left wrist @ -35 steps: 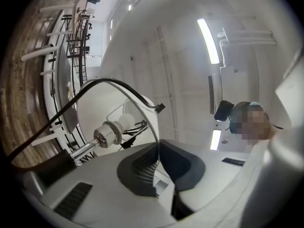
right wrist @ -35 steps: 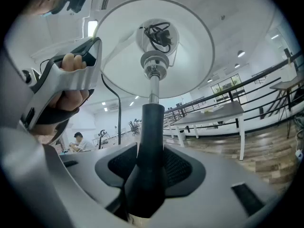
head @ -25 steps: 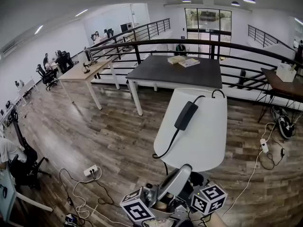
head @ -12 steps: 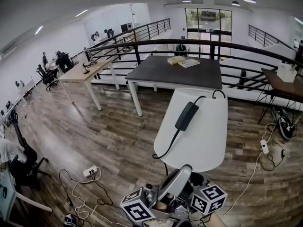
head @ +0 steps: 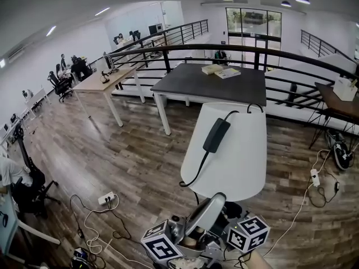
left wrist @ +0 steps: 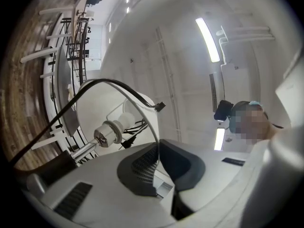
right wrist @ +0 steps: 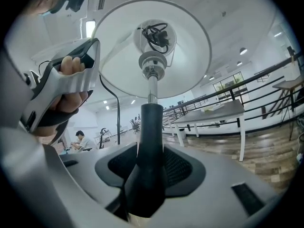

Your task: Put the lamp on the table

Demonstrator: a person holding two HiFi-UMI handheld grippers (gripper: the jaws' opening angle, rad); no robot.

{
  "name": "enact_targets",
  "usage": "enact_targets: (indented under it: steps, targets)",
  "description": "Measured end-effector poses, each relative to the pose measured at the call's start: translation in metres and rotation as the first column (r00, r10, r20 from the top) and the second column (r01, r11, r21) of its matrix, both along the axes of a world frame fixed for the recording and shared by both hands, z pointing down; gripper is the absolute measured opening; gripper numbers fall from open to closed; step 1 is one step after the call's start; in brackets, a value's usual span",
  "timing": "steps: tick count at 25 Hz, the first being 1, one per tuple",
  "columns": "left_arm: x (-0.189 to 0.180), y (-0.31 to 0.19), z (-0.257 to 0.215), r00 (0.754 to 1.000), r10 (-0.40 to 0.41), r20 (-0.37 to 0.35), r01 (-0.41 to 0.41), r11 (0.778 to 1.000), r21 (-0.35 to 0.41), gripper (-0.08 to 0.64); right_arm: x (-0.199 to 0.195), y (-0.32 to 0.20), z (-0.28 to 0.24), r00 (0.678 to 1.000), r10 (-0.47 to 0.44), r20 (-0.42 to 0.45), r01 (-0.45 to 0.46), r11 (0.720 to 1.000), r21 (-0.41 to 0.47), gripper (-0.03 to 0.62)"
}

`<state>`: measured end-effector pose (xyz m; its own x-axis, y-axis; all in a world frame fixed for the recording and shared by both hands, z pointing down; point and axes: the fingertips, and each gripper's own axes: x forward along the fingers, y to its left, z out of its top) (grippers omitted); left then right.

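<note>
- so: lamp (head: 227, 150) is held up off the floor, white shade filling the centre of the head view, tilted away toward 12 o'clock.
- black cord (head: 197, 170) is draped over the outside of the shade, with a black inline block (head: 216, 135) lying on the shade; the cord drops off the shade's near rim at 7 o'clock.
- right gripper (right wrist: 151, 175): jaws clamped on the lamp's black stem (right wrist: 151, 127), which stands straight up between them; the metal socket and the underside of the shade are at 12 o'clock.
- left gripper (left wrist: 159, 167): jaws pressed together, the thin cord arcing down into the seam between them; the lamp's socket (left wrist: 107, 133) is at 10 o'clock, just beyond.
- a hand (right wrist: 66, 99) wraps the left gripper's handle, at 9 o'clock in the right gripper view.
- both marker cubes sit at 6 o'clock in the head view, below the shade: left (head: 162, 246), right (head: 248, 234).
- dark table (head: 207, 86) stands at 12 o'clock beyond the shade, well apart from the lamp; books (head: 220, 70) lie on its far side.
- wood floor (head: 112, 150) under everything; a power strip (head: 106, 198) with loose cable at 8 o'clock.
- black railing (head: 168, 52) runs behind the table; a light wooden desk (head: 104, 83) at 10 o'clock.
</note>
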<state>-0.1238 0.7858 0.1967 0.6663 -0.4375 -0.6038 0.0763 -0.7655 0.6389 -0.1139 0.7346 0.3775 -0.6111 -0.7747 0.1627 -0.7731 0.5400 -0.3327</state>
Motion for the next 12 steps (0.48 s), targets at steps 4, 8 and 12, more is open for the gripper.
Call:
enact_targets:
  steps: [4, 8, 12]
  targets:
    - [0.005, -0.008, 0.004, 1.000, -0.004, 0.006, 0.004, 1.000, -0.004, 0.023, 0.004, -0.007, 0.004, 1.000, -0.010, -0.004, 0.010, 1.000, -0.010, 0.192]
    - [0.011, -0.017, 0.006, 1.000, -0.001, 0.019, 0.002, 1.000, -0.007, 0.025, 0.008, -0.015, 0.007, 1.000, -0.018, -0.007, 0.018, 1.000, -0.018, 0.192]
    - [0.017, -0.029, 0.009, 1.000, 0.004, 0.025, -0.003, 1.000, -0.005, 0.025, 0.015, -0.028, 0.010, 1.000, -0.019, -0.011, 0.019, 1.000, -0.025, 0.192]
